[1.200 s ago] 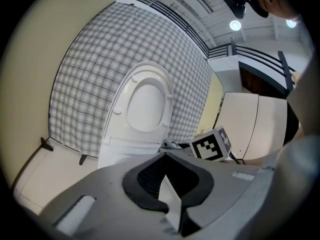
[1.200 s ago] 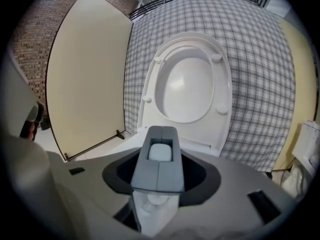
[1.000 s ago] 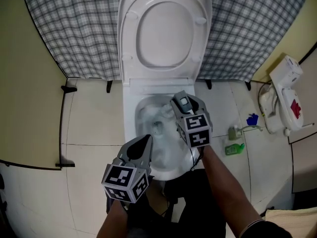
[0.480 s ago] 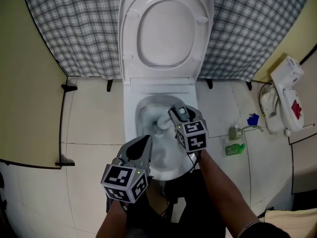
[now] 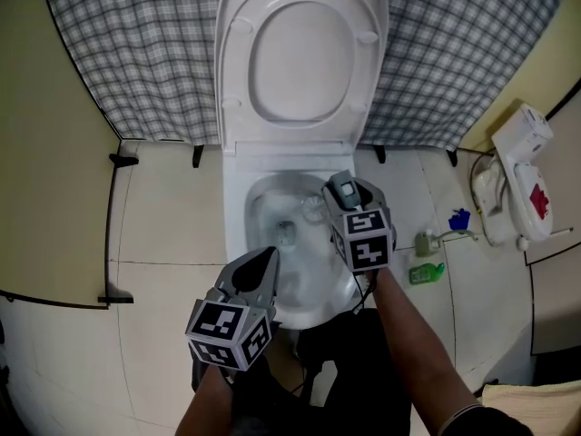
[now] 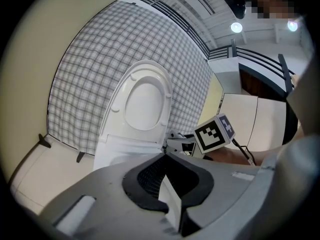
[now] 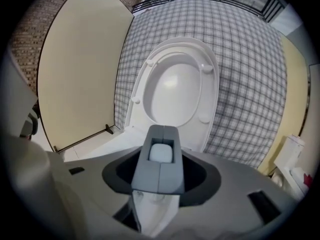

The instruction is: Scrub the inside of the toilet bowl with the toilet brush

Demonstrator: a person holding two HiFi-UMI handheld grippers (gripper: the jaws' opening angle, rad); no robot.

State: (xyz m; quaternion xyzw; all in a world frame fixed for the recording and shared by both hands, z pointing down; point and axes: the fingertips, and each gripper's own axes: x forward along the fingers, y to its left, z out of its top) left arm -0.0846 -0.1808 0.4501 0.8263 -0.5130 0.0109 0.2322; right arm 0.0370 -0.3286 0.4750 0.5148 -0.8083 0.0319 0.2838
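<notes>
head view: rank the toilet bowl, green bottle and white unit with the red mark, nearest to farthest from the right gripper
1. Toilet bowl: directly beneath the right gripper, which grips the toilet brush over it.
2. Green bottle: on the floor, to the gripper's right.
3. White unit with the red mark: at the far right edge.

Left tool [image 5: 266, 257], right tool [image 5: 339, 189]: jaws together

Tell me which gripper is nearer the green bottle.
Right. The right gripper holds the brush over the bowl's right side, toward the bottle; the left gripper hangs at the bowl's front-left rim.
</notes>
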